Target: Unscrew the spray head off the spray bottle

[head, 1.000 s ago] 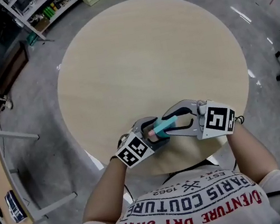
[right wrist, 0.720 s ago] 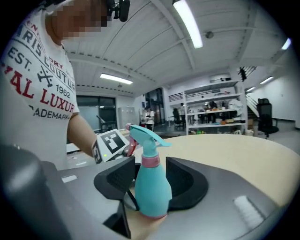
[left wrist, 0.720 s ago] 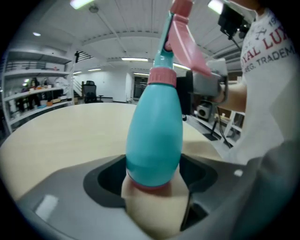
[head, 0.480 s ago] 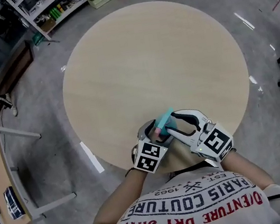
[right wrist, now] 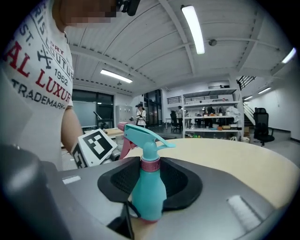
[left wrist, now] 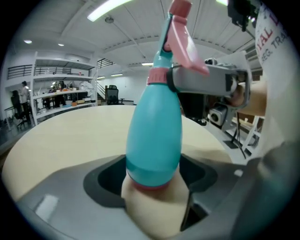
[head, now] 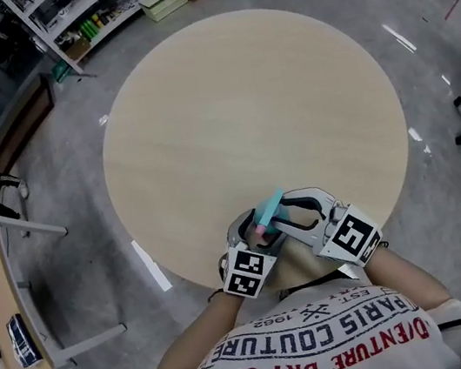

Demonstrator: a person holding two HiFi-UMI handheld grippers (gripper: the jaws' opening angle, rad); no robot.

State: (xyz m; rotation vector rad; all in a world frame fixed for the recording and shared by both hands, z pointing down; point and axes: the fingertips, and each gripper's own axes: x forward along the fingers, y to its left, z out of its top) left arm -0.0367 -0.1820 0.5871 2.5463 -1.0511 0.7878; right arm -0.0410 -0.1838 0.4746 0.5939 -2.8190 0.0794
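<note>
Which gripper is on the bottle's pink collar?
The right gripper: its jaws have just been closing on the pink collar, while the left gripper holds the base of the spray bottle.

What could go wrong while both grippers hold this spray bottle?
The right gripper, whose jaws have just been closing, grips only the narrow pink collar; it may slip when twisting.
The left gripper holds the teal spray bottle only by its rounded base, so it could tip out.

Teal spray bottle point(head: 268, 210), tilted; spray head point(right wrist: 140, 133) attached
</note>
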